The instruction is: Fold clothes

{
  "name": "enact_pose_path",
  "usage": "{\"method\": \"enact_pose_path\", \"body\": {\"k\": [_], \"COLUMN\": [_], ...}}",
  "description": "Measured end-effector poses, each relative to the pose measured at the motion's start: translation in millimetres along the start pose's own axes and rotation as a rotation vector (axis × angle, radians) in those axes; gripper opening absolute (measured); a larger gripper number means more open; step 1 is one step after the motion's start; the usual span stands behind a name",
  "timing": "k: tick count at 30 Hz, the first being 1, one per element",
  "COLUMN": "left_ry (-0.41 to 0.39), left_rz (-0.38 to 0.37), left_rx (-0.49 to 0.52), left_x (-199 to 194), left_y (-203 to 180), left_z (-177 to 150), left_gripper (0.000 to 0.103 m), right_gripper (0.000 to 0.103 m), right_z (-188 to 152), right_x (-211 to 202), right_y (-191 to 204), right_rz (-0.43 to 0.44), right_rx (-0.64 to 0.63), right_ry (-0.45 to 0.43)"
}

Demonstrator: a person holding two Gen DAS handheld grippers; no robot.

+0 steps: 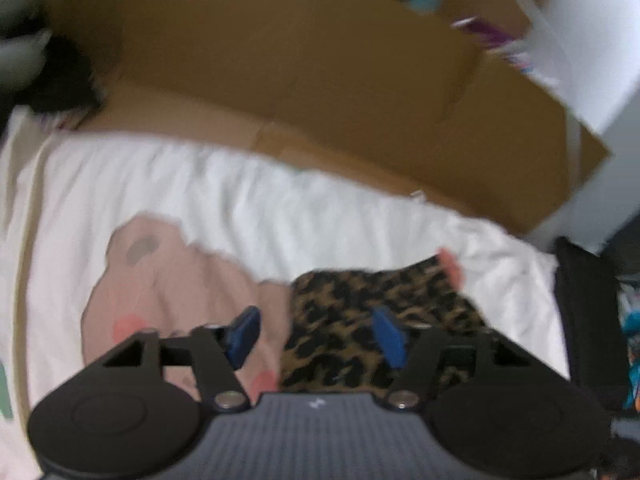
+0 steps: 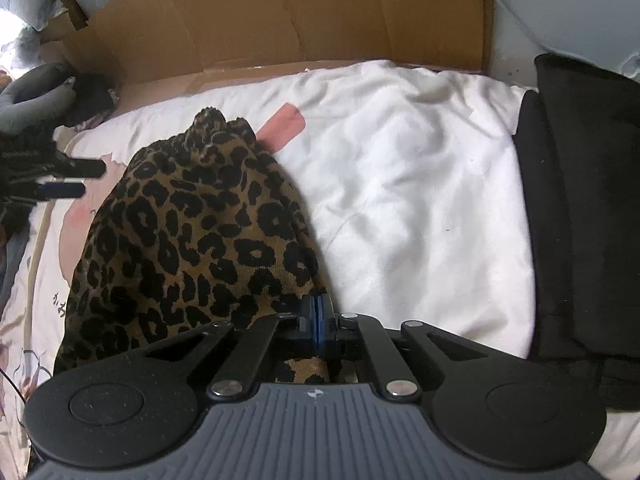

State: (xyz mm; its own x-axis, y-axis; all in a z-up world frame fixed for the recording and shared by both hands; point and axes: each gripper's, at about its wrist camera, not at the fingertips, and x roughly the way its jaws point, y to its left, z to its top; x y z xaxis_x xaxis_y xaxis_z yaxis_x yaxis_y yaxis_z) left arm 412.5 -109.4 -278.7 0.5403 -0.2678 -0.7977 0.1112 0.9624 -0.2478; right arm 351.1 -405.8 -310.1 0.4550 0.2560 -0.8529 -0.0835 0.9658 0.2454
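A leopard-print garment (image 2: pixel 188 236) lies bunched on the white bed sheet (image 2: pixel 408 184). My right gripper (image 2: pixel 318 316) sits at its near right edge with the blue pads pressed together on the cloth, which also shows under the fingers. In the blurred left wrist view the same garment (image 1: pixel 360 320) lies next to a pink print on the sheet (image 1: pixel 172 280). My left gripper (image 1: pixel 316 336) hovers over it, open, with nothing between its blue pads. It also shows in the right wrist view as the left gripper (image 2: pixel 76 178), held by a grey-gloved hand (image 2: pixel 32 100).
A brown cardboard sheet (image 2: pixel 280 16) stands along the far side of the bed. A black folded cloth or bag (image 2: pixel 580 200) lies at the right edge. A pink strip (image 2: pixel 282 124) shows beyond the garment. Dark items (image 2: pixel 92 96) lie at the far left.
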Motion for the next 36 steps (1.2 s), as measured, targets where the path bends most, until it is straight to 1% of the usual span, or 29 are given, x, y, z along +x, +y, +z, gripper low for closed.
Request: {"method": "enact_pose_path", "body": {"k": [1,3,5,8,12,15,18,19,20,21,22,23,28,31,33,34,36], "left_ry": [0.006,0.04,0.069,0.089,0.121,0.139,0.149,0.15,0.149,0.149,0.151,0.155,0.14,0.11,0.11,0.115,0.128], "left_rz": [-0.014,-0.046,-0.066,-0.063,-0.04,-0.011,0.007,0.012,0.017,0.022,0.026,0.029,0.024,-0.027,-0.048,-0.055,-0.071], "left_rx": [0.037,0.064,0.079,0.098,0.076,0.056,0.066,0.074,0.084,0.093,0.097,0.098,0.132,0.178,0.2,0.206,0.217], "left_x": [-1,4,11,24,44,59,69,71,72,72,71,69,45,25,17,15,15], "left_y": [-8,-19,-29,-40,-47,-48,-49,-50,-51,-52,-53,-54,-56,-60,-63,-64,-69], "left_z": [-2,-8,-14,-23,-32,-35,-36,-36,-37,-37,-37,-36,-36,-38,-41,-43,-48], "left_gripper": [0.039,0.022,0.013,0.011,0.01,0.01,0.01,0.01,0.01,0.01,0.01,0.01,0.01,0.014,0.014,0.014,0.014], "right_gripper": [0.0,0.0,0.0,0.0,0.0,0.001,0.003,0.008,0.018,0.025,0.042,0.045,0.045,0.044,0.017,0.0,0.0], "right_z": [0,1,-1,-4,-6,-6,-6,-6,-6,-8,-9,-12,-31,-40,-46,-49,-54], "right_x": [-2,-5,-6,-4,-2,-9,-23,-28,-32,-36,-40,-43,-40,-32,-29,-29,-30], "right_y": [0,-2,-2,-3,-3,-5,-6,-7,-7,-6,-4,-2,1,-3,-2,-2,-2], "right_rz": [-0.005,-0.016,-0.031,-0.05,-0.065,-0.033,-0.021,-0.017,-0.009,0.0,0.008,0.019,0.018,0.012,0.017,0.01,-0.005], "right_rx": [0.001,0.003,-0.011,-0.007,-0.007,0.027,0.019,0.015,0.012,0.006,-0.002,-0.016,-0.051,-0.041,-0.064,-0.086,-0.113], "right_ry": [-0.001,-0.003,-0.003,0.015,0.012,-0.003,-0.034,-0.038,-0.039,-0.04,-0.041,-0.042,0.009,0.047,0.059,0.064,0.065]}}
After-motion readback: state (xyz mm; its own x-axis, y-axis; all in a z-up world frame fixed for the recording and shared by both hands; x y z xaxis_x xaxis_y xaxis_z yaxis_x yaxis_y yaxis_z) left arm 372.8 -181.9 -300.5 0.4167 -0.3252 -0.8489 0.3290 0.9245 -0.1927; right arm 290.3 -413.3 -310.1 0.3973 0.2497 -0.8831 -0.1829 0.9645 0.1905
